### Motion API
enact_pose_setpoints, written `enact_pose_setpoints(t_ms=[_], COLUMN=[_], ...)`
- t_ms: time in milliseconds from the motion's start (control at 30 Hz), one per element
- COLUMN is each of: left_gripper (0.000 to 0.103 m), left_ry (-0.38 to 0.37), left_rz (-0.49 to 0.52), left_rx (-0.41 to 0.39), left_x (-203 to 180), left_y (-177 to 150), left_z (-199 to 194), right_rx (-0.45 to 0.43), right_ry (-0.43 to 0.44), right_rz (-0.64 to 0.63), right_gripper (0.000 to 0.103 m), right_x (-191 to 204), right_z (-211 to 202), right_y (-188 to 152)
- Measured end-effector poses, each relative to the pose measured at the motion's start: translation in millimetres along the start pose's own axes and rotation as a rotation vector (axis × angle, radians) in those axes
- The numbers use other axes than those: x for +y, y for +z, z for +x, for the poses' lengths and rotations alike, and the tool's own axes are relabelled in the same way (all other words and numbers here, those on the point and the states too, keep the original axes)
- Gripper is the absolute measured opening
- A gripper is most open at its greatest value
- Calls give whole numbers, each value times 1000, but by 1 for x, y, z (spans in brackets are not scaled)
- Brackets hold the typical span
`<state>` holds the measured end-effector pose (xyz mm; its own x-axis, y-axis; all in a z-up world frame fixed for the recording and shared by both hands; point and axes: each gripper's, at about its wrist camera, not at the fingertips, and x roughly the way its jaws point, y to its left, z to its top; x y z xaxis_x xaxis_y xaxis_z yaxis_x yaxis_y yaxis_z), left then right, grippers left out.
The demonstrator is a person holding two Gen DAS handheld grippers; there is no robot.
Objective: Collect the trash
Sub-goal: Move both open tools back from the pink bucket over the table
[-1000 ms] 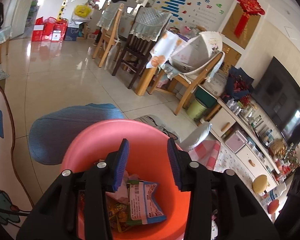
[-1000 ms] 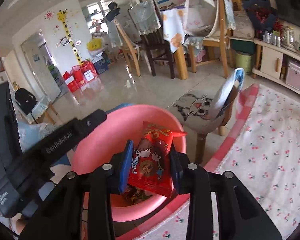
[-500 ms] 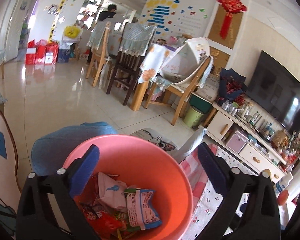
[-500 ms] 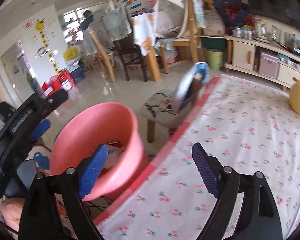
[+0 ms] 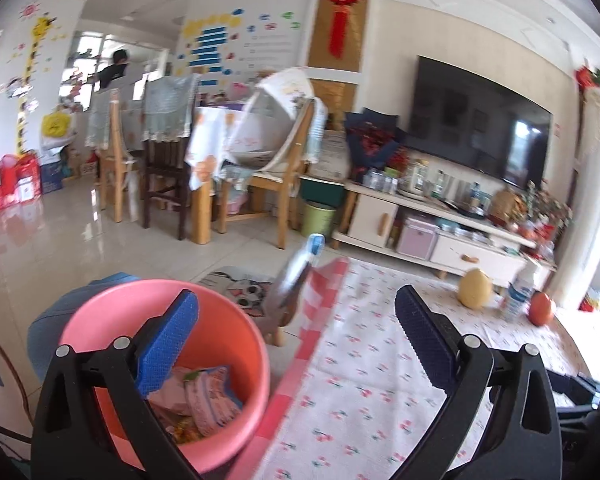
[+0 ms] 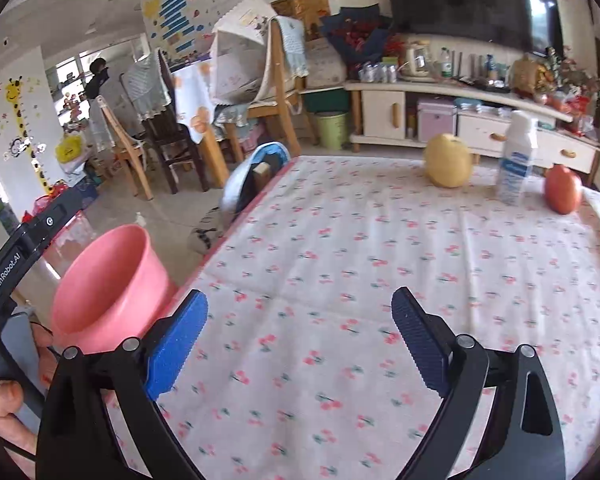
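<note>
Both grippers, left point(image 5: 296, 328) and right point(image 6: 299, 330), gape empty; pear point(image 6: 448, 161), bottle point(image 6: 516, 160) stand far across tablecloth point(image 6: 340, 260).

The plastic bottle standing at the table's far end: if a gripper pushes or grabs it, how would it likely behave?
The plastic bottle stands tall and narrow, so a push up high would probably tip it. It looks clear and possibly near empty, so likely light. Once down, its round body may roll on the tablecloth.

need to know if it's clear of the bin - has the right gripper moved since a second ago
Yes. The right gripper has swung off the pink bin, now at its left, over the cherry-print tablecloth; its jaws have just been opening, empty.
</note>
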<state>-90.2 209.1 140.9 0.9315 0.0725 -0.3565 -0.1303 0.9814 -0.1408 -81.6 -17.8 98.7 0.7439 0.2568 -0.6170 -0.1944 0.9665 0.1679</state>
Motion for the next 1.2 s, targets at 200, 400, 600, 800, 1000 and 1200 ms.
enact_pose_setpoints(t_ms=[200, 400, 600, 800, 1000, 1200], left_gripper=[99, 99, 99, 99, 99, 99], left_ry=[-65, -110, -157, -165, -176, -217], left_rz=[146, 204, 212, 217, 260, 268], left_rx=[28, 40, 21, -32, -108, -147], left_x=[-55, -94, -129, -156, -178, -190], left_y=[-12, -24, -26, -22, -15, -10], left_z=[-19, -57, -108, -157, -204, -240], right_rx=[-35, -97, -175, -276, -355, -406], right_ry=[-80, -187, -268, -341, -413, -438], right_rz=[8, -6, 22, 39, 32, 44], right_gripper=[92, 92, 93, 94, 95, 95], right_x=[-32, -56, -83, -97, -102, -103], right_z=[-44, -97, -163, -230, -285, -322], right_y=[-18, -36, -54, -67, -78, -85])
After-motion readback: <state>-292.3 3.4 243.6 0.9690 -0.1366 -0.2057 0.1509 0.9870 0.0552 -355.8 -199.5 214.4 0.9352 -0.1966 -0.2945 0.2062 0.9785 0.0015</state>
